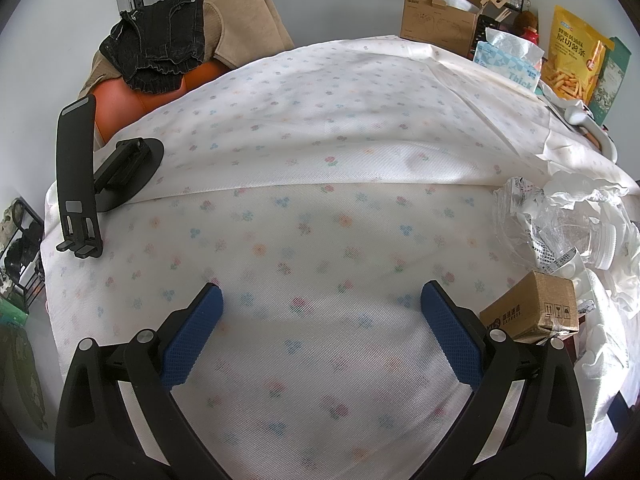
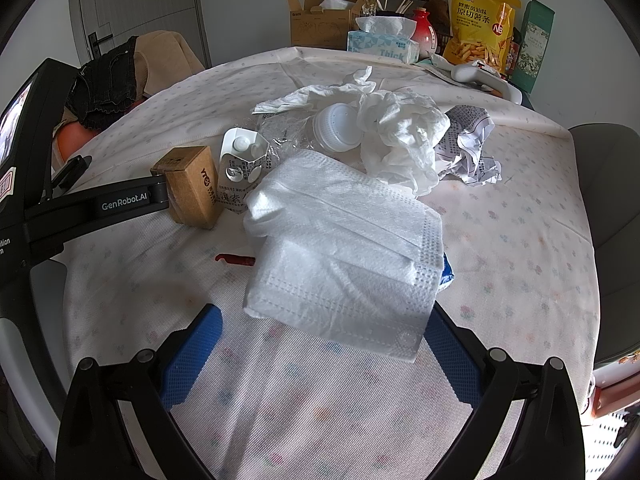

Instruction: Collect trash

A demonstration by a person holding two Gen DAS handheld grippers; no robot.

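In the right wrist view a trash pile lies on the flowered tablecloth [image 2: 520, 220]. It holds a folded white napkin [image 2: 344, 248], a crumpled tissue [image 2: 400, 136], crumpled printed paper [image 2: 468, 148], a white plastic lid [image 2: 336, 128], a torn white carton [image 2: 240, 168] and a small brown box [image 2: 192, 188]. My right gripper [image 2: 324, 316] is open. The napkin's near edge lies between its fingertips and covers the right tip. My left gripper [image 1: 322, 312] is open over bare cloth. The brown box [image 1: 532, 308] and clear plastic [image 1: 532, 224] sit to its right.
A black phone stand [image 1: 80, 180] stands at the table's left edge. At the back are a tissue box [image 2: 382, 46], a snack bag [image 2: 480, 28] and an open cardboard box [image 2: 320, 20]. A small red strip [image 2: 234, 259] lies left of the napkin. A chair with clothes [image 1: 168, 40] stands beyond.
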